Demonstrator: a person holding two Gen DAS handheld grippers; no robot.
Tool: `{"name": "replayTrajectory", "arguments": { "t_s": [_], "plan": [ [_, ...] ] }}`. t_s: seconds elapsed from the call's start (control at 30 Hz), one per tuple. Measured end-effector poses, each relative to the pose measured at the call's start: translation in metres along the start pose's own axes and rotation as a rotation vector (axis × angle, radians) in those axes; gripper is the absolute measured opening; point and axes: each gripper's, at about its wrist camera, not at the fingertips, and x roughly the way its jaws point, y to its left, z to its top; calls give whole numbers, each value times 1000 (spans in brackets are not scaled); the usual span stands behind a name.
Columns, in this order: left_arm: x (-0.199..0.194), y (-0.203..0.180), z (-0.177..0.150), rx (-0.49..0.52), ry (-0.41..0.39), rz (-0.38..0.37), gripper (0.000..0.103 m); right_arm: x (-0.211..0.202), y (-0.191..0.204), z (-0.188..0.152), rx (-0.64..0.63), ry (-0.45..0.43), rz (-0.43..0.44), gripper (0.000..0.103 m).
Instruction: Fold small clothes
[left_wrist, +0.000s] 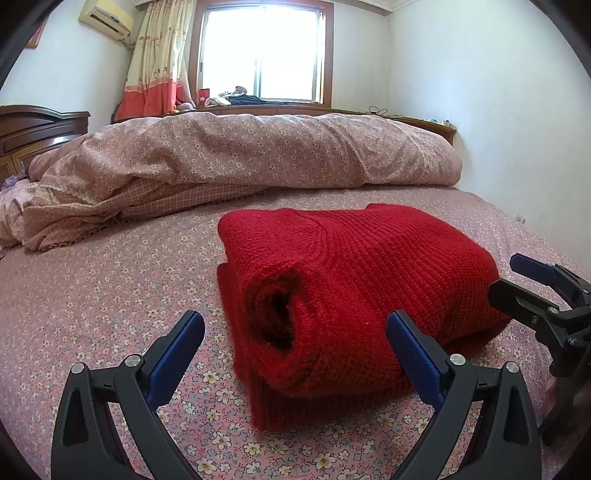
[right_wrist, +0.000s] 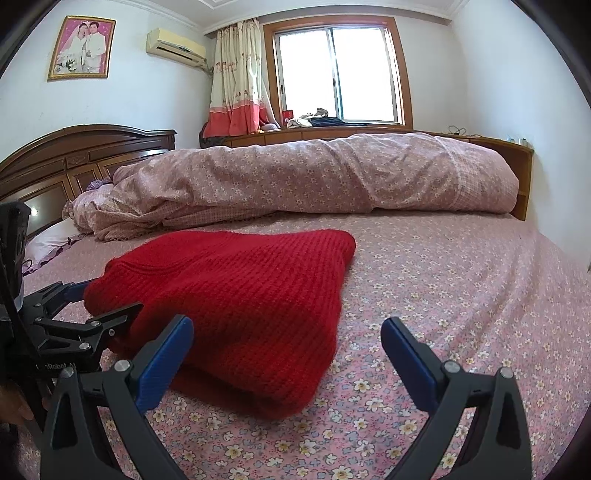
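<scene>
**Folded red sweater on the bed, both claws spread wide**

Red knit sweater (left_wrist: 354, 288) folded into a thick bundle, lying on the floral bedsheet (left_wrist: 92, 295), in front of the rumpled pink duvet (left_wrist: 240, 155). Rolled opening of the bundle turned toward the left wrist camera, dark hollow showing in the fold.

Left gripper (left_wrist: 295, 332) low over the sheet just in front of the sweater, jaws wide apart, nothing clamped. Right-hand blue pad (left_wrist: 410, 354) seemingly against the sweater's near edge, contact hard to judge; other pad over bare sheet, beside the sweater.

Right gripper (right_wrist: 288, 339) also with jaws wide apart, holding nothing. One blue pad (right_wrist: 162, 358) just in front of the sweater's near corner, the other over bare sheet to the side. Same gripper visible from the left wrist view, close to the sweater's far corner.

Behind the duvet: dark wooden headboard (right_wrist: 81, 155), window (right_wrist: 336, 74), cream and red curtain (right_wrist: 236, 81). On the wall beyond the sweater: air conditioner (right_wrist: 177, 48) and framed wedding photo (right_wrist: 83, 48).
</scene>
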Motion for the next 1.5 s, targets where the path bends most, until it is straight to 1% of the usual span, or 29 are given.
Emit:
{"name": "replayTrajectory", "arguments": {
  "t_s": [1.5],
  "plan": [
    [0, 0, 0, -1, 1, -1, 96, 3, -3, -3, 6, 18, 5, 103]
  ]
}}
